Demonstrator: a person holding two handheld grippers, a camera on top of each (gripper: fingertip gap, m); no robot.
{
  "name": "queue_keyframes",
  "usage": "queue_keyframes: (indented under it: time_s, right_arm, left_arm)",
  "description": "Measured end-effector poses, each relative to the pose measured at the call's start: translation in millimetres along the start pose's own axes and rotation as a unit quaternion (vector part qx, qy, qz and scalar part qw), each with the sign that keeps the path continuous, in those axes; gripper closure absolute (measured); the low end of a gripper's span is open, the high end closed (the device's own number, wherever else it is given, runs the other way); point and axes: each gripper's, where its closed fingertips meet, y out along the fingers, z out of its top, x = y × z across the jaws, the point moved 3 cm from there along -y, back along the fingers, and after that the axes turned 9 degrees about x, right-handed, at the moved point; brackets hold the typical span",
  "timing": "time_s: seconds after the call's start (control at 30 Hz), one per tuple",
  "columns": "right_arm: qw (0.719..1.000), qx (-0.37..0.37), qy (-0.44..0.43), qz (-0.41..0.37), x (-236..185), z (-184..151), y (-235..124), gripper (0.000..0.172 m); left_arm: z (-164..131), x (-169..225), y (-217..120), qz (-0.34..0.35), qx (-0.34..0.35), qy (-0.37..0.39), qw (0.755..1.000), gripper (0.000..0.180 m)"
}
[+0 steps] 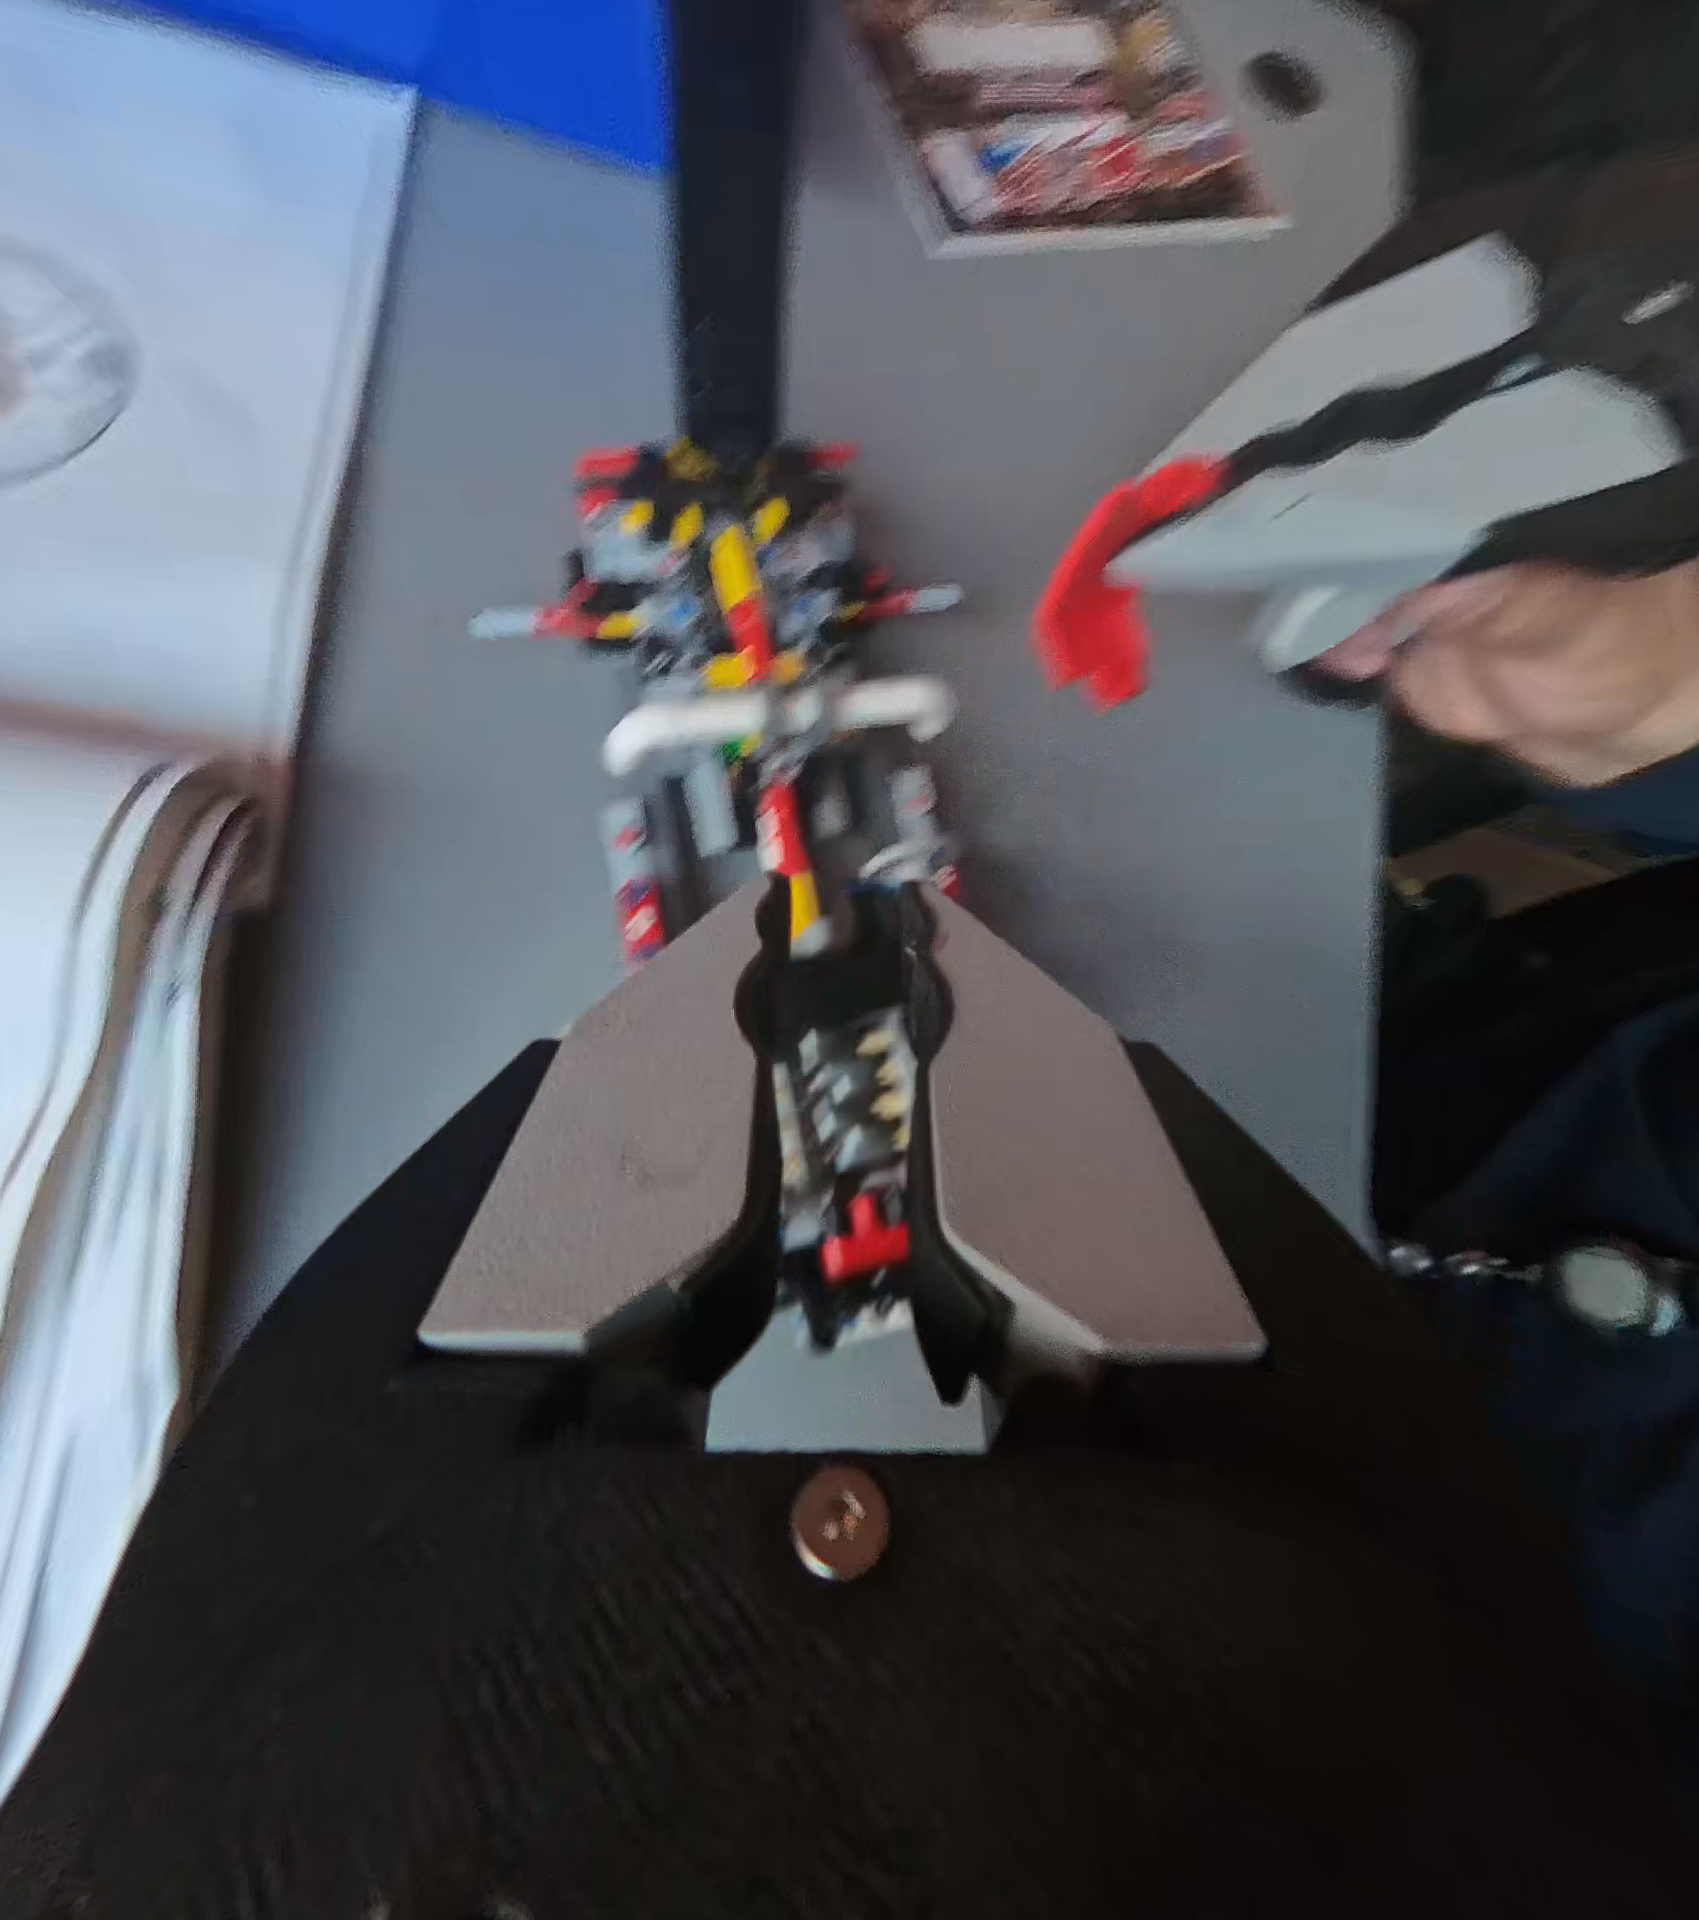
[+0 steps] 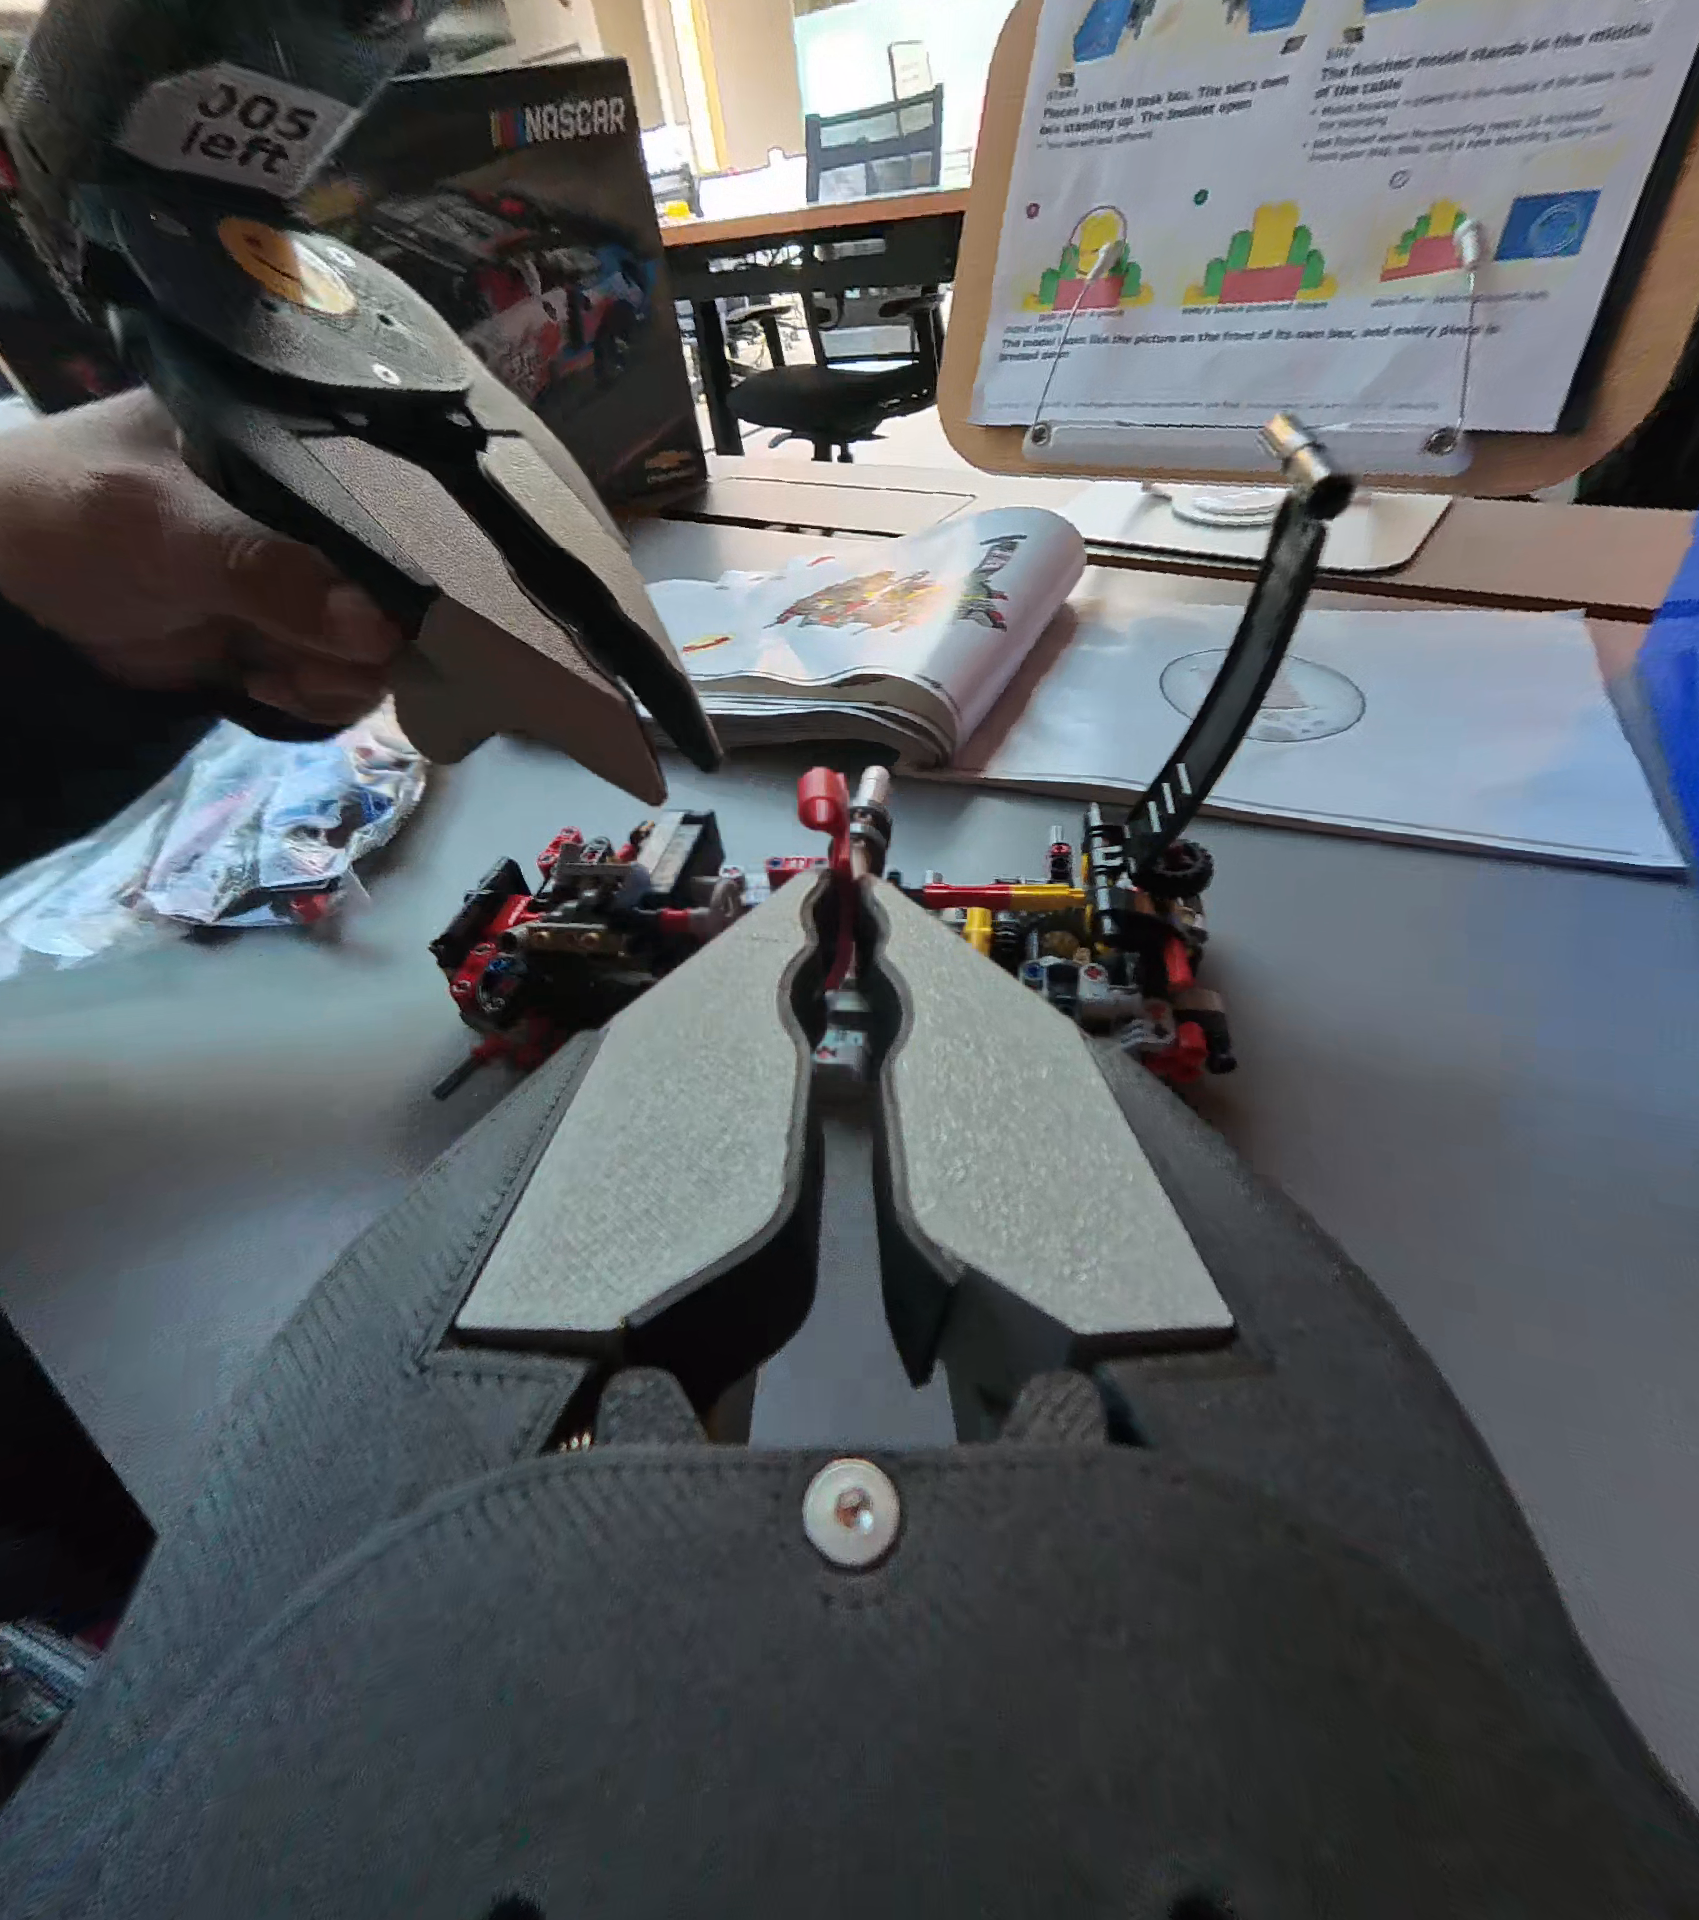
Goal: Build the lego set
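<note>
the half-built black, red and yellow toy-brick chassis [image 2: 596, 925] lay on the grey surface [image 2: 201, 1091]. my right claw [image 2: 840, 894] was clamped on a thin curved red plastic piece [image 2: 821, 805] just above it. my left claw [image 2: 684, 779] hovered over the chassis, slightly parted and gripping nothing.

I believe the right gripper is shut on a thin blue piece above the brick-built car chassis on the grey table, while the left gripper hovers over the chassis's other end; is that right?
Not quite: the thin piece in the right gripper is red, not blue, as the right wrist view shows. The rest stands: it is above the brick-built car chassis on the grey table, and the left gripper hovers over the chassis's other end.
</note>
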Motion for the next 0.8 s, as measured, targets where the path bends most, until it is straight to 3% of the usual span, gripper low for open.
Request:
queue_keyframes:
  time_s: [0.1, 0.17, 0.23, 0.4, 0.53, 0.67, 0.8]
  right_arm:
    - [1.000, -0.021, -0.013, -0.003, 10.9, -5.6, -11.0, 0.172]
    - [0.999, -0.040, -0.012, 0.007, 14.1, -12.0, -14.0, 0.172]
    - [0.999, -0.049, -0.008, 0.013, 16.2, -17.9, -14.7, 0.172]
    - [0.996, -0.056, 0.026, 0.058, 10.5, -22.0, -16.2, 0.172]
    - [0.991, -0.088, 0.040, 0.087, 13.3, -28.5, -19.6, 0.172]
    - [0.988, -0.112, 0.040, 0.099, 22.6, -33.0, -25.0, 0.172]
    - [0.985, -0.104, 0.064, 0.119, 29.6, -29.6, -25.2, 0.172]
  left_arm:
    - [-34.9, -23.5, -15.3, 0.050, -0.047, -0.014, 0.998, 0.153]
    - [-51.0, -26.8, -15.0, 0.039, -0.052, -0.045, 0.997, 0.151]
    - [-57.9, -15.3, -5.7, -0.012, -0.041, -0.084, 0.996, 0.151]
    - [-56.7, 12.7, 11.1, -0.039, -0.018, -0.139, 0.989, 0.153]
    - [-61.3, 54.3, 21.4, -0.076, -0.028, -0.134, 0.988, 0.151]
    - [-45.7, 60.2, 15.7, -0.048, -0.010, -0.091, 0.995, 0.153]
    - [1.8, 49.9, 17.2, -0.021, 0.037, -0.029, 0.999, 0.159]
